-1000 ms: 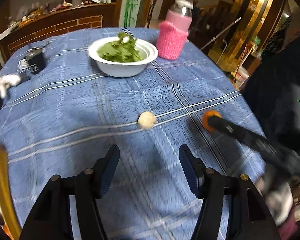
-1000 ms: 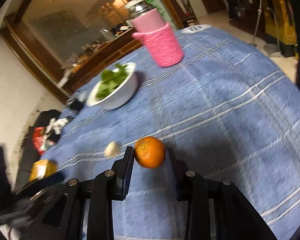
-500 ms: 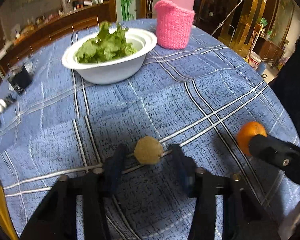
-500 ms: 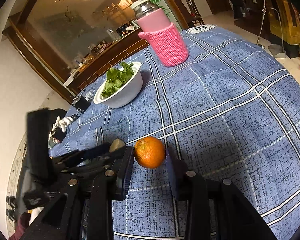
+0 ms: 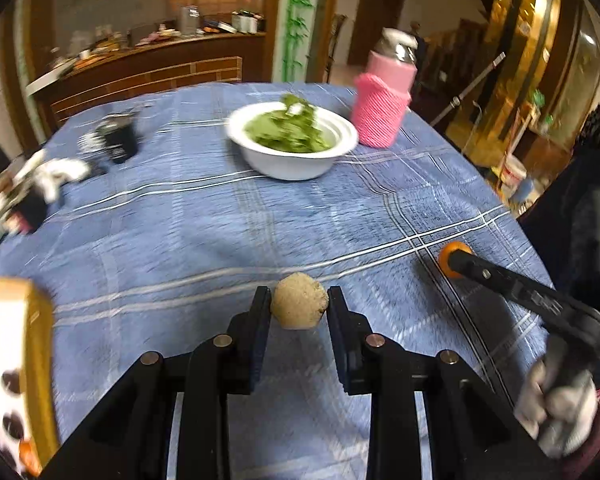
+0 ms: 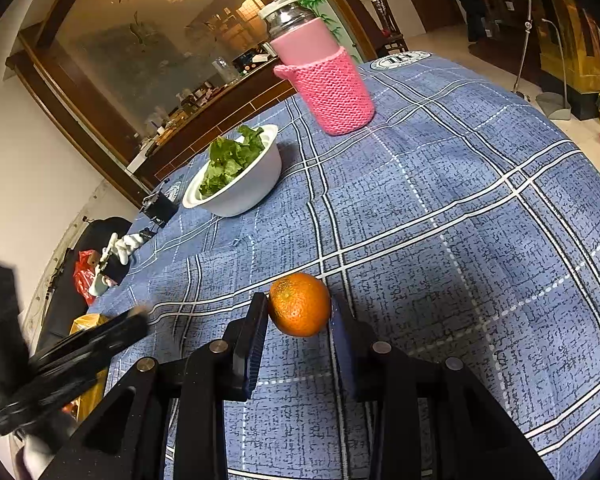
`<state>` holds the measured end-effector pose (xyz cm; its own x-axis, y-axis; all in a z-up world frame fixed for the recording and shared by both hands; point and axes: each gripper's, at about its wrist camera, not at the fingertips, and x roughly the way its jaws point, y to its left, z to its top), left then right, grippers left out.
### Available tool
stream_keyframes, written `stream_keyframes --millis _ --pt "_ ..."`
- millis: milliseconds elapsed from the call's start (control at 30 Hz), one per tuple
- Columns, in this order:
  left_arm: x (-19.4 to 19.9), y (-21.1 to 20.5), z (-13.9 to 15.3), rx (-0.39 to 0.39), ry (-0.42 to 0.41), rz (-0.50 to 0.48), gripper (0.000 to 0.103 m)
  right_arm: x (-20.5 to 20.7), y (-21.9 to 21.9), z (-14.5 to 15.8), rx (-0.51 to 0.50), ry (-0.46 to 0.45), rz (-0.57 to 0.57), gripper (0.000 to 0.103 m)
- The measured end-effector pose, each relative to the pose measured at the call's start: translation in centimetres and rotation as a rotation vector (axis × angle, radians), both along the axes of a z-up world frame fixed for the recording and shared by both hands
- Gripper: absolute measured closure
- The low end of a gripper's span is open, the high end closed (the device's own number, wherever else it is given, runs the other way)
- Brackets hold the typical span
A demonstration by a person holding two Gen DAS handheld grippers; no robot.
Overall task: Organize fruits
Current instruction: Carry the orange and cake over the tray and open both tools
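Note:
A tan, rough round fruit [image 5: 299,309] sits between the pads of my left gripper [image 5: 298,300], whose jaws are closing and press on both its sides just over the blue checked tablecloth [image 5: 180,232]. My right gripper [image 6: 299,309] is shut on an orange [image 6: 299,303] low over the cloth. In the left wrist view the orange [image 5: 446,257] peeks out behind the right gripper's finger [image 5: 500,280] at the right. In the right wrist view the left gripper shows only as a dark blur [image 6: 80,340] at the lower left.
A white bowl [image 5: 288,164] of green leaves and a pink knit-sleeved flask [image 5: 380,120] stand at the far side of the table. A yellow and white box [image 5: 12,360] is at the near left. Black items and a white glove [image 5: 60,172] lie far left. A person in dark clothes [image 5: 580,208] is at the right.
My left gripper reached forward around the tan fruit, closed on it and drew back with it between the pads. The right gripper and its orange stayed still.

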<state>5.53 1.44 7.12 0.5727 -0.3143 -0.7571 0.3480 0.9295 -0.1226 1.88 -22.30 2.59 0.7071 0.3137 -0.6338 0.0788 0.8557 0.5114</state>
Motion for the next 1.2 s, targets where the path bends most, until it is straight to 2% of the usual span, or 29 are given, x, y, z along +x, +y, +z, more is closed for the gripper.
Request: stream_keyframes --millis 133,400,533,667,800,1000,1200 --pt "-3.4 5.4 1.7 -0.046 -0.032 0.098 0.076 -0.3 0.1 -0.1 -0.031 -0.004 -0.023 0.068" --pt "-11.5 16.7 4.5 -0.087 -0.131 0.312 0.076 -1.7 2.0 -0.5 -0.126 0.016 -0.058 0.068" --pt "-14.6 23.1 5.1 -0.114 -0.141 0.426 0.076 -3.3 4.1 0.3 -0.136 0.007 -0.033 0.068" --pt "-16.2 28.5 4.8 -0.164 -0.125 0.532 0.076 -5.1 9.0 2.0 -0.114 -0.014 0.076 0.068" --pt "-17.2 31.9 3.6 -0.207 -0.097 0.599 0.076 -6.2 15.5 4.1 -0.112 -0.047 0.227 0.068" --pt "-17.6 34.9 0.9 -0.255 -0.044 0.629 0.076 -6.6 26.3 5.4 -0.081 -0.031 0.461 0.067" --pt "-17.2 35.5 -0.8 -0.259 -0.020 0.618 0.076 -6.0 34.5 4.1 -0.018 0.037 0.605 0.066"
